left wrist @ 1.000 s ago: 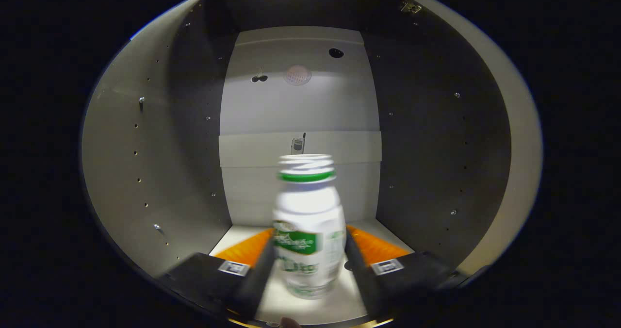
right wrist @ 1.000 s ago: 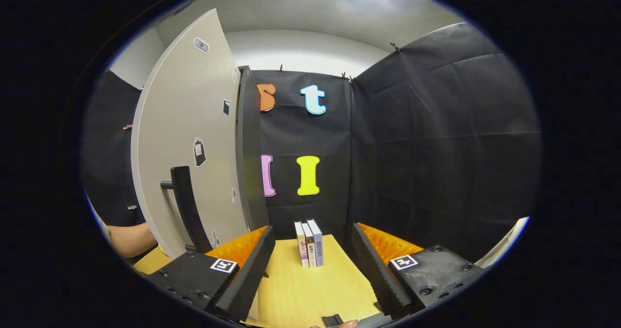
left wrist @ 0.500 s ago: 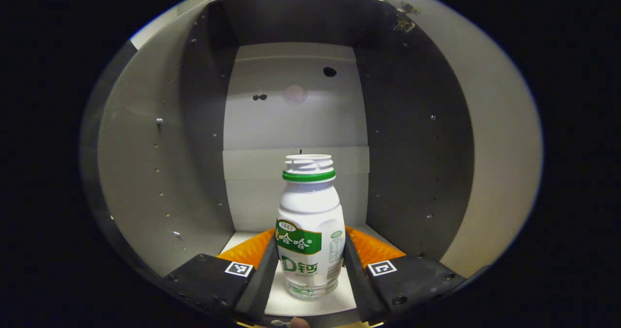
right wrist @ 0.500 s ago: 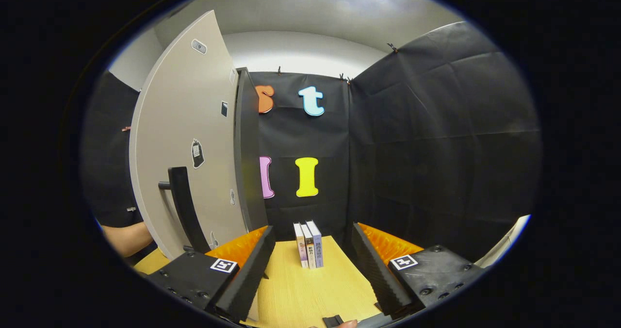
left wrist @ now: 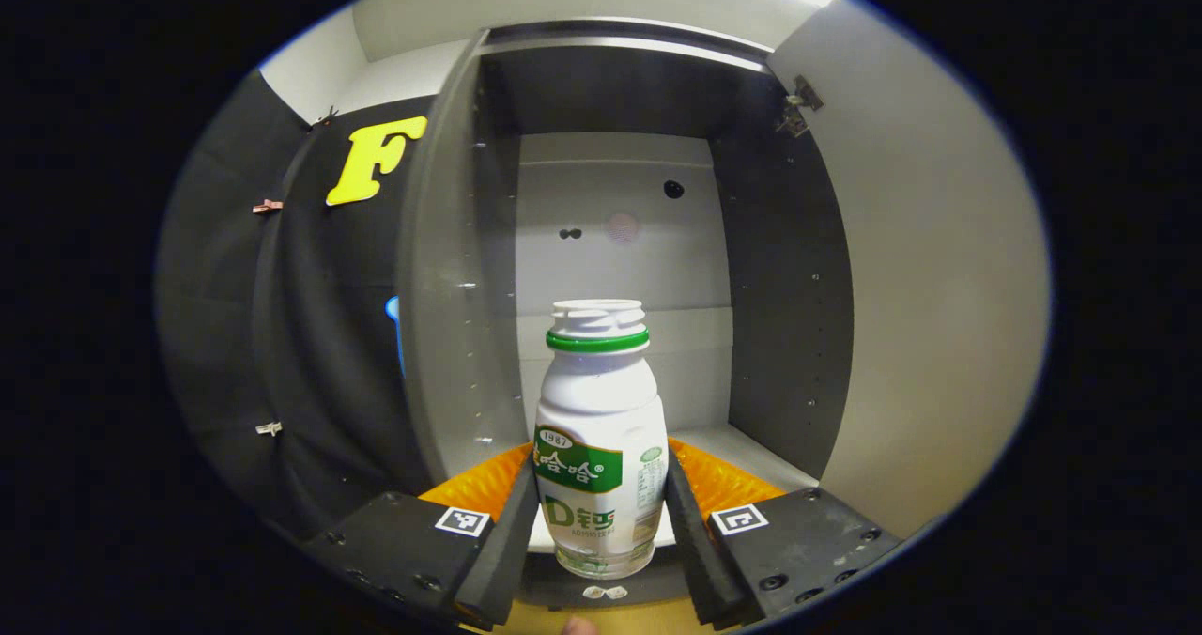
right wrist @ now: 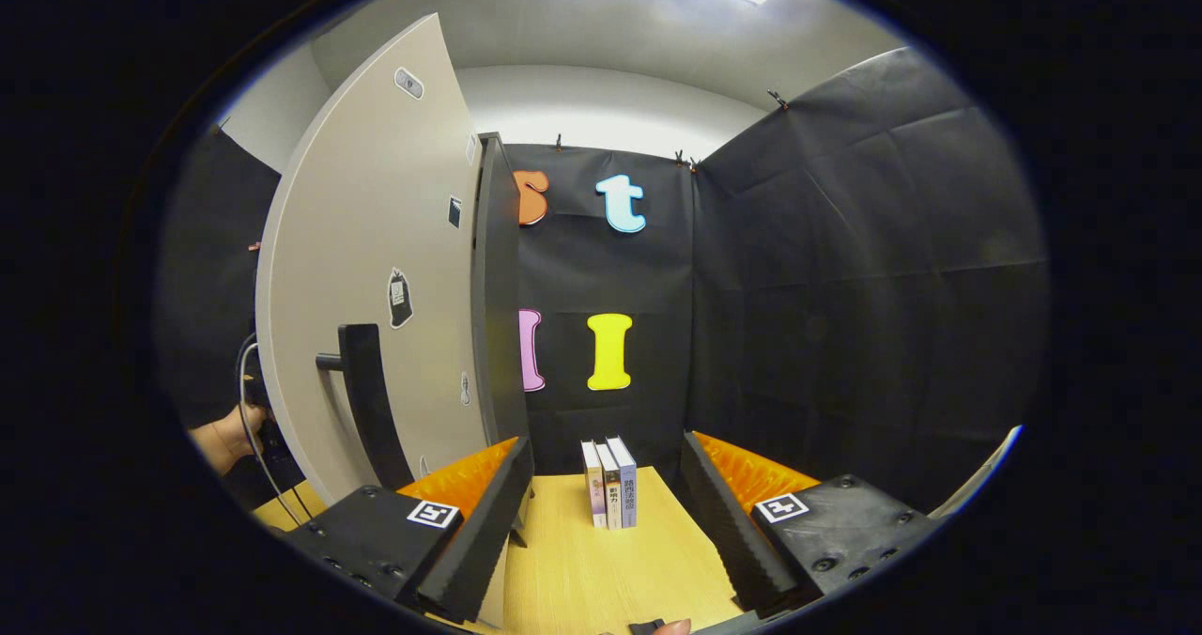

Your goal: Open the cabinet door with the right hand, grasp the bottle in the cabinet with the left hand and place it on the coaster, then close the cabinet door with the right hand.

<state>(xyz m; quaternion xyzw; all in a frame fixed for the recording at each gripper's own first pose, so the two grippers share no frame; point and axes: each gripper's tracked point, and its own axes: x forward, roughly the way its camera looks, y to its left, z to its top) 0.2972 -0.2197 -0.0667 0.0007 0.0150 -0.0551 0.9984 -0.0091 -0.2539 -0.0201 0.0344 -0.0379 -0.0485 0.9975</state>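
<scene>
A white bottle [left wrist: 599, 428] with a green neck ring and green label stands upright between the fingers of my left gripper [left wrist: 601, 522], which is shut on its lower body. The bottle hangs just in front of the cabinet [left wrist: 620, 240], over its front lip. In the right gripper view, the open cabinet door [right wrist: 376, 269] with its black handle [right wrist: 371, 400] stands to the left of my right gripper [right wrist: 601, 513]. That gripper is open over the wooden table [right wrist: 601, 569], with nothing between its fingers.
Three books [right wrist: 610, 483] stand upright on the table near the far wall. The door's inner face [left wrist: 939, 269] stands open at the right in the left gripper view. A hand [right wrist: 225, 433] holding a cable shows left of the door.
My left gripper has drawn back out of the cabinet with the bottle; the cabinet's outer side and booth wall now show. The right gripper has barely shifted.
</scene>
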